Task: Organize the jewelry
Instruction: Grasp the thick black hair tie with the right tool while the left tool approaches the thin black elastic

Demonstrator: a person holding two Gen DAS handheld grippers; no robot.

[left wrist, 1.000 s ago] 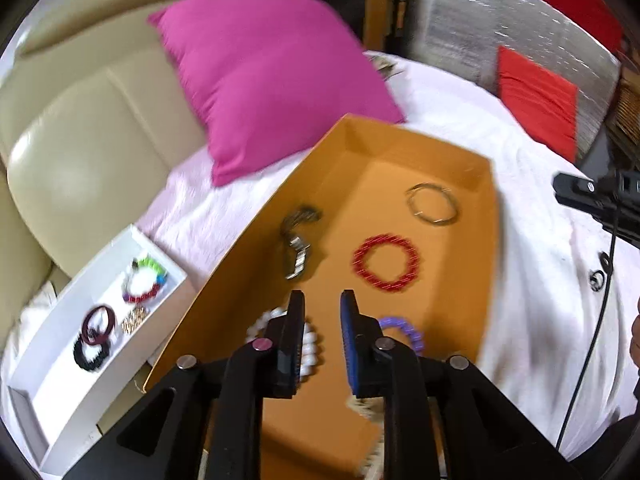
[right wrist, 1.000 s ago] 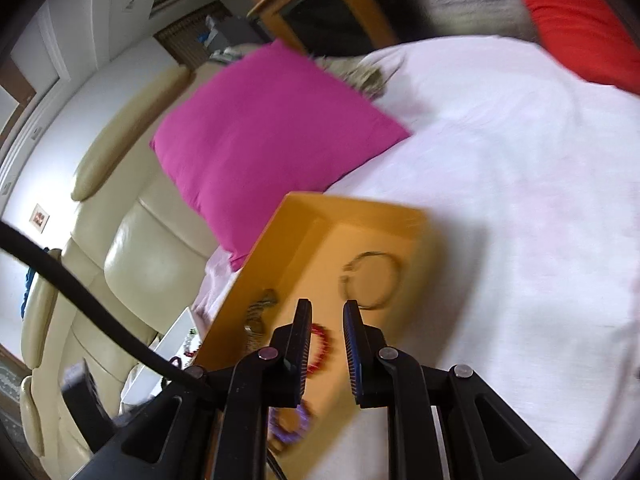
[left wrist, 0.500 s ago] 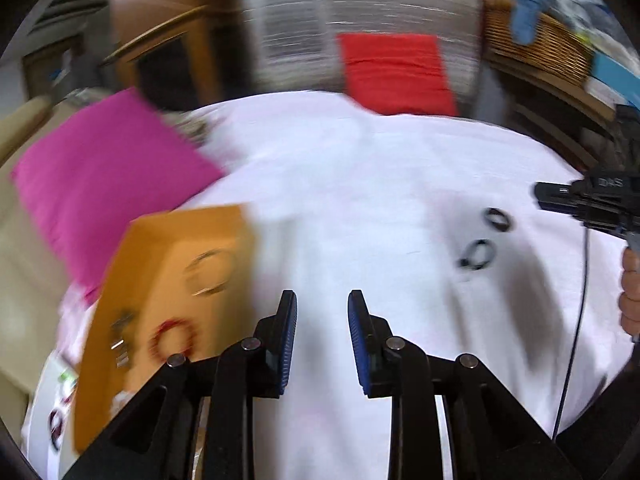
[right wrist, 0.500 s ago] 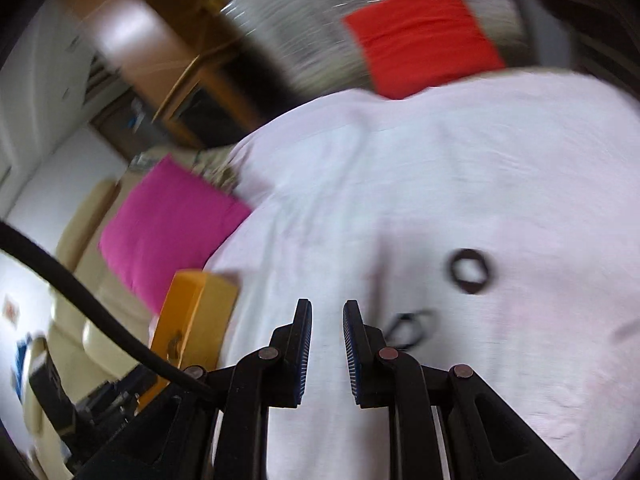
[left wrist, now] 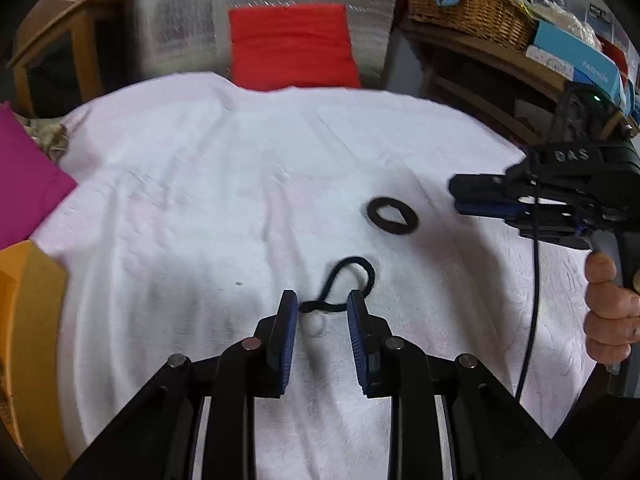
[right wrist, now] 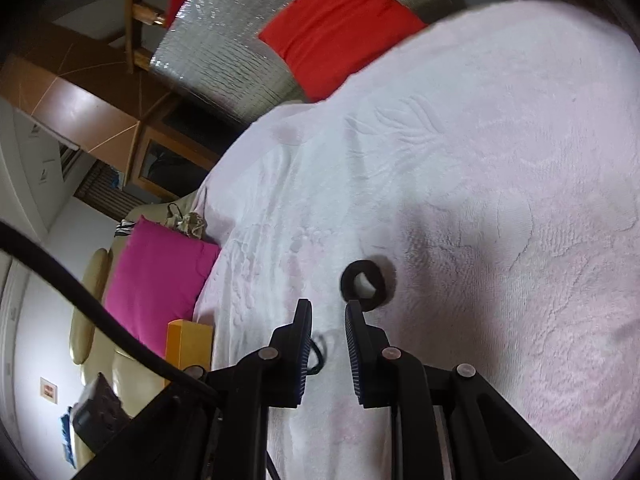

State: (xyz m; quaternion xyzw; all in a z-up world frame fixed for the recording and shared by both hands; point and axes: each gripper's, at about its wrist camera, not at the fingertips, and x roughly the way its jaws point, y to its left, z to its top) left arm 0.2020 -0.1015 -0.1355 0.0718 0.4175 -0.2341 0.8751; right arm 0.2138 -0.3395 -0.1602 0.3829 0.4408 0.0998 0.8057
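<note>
A thin black looped cord band (left wrist: 348, 284) lies on the white bedspread (left wrist: 224, 208), its near end between the tips of my open, empty left gripper (left wrist: 323, 312). A thicker black ring band (left wrist: 392, 216) lies further off to the right. In the right wrist view that ring (right wrist: 367, 285) lies just beyond my right gripper (right wrist: 328, 320), which is open a little and empty; the cord band (right wrist: 318, 354) peeks out behind its left finger. The right gripper also shows in the left wrist view (left wrist: 472, 196), right of the ring. The orange box (left wrist: 28, 320) is at the left edge.
A magenta cushion (left wrist: 24, 184) lies at the left by the orange box (right wrist: 188, 344). A red cushion (left wrist: 292, 52) leans on a silver panel beyond the bed. Wooden shelves with a wicker basket (left wrist: 472, 4) stand at the right. A cream sofa (right wrist: 92, 292) is far left.
Both grippers swung right, away from the orange box of bracelets, over to the two black bands on the bedspread. The left gripper's jaws opened wider around the cord band's end.
</note>
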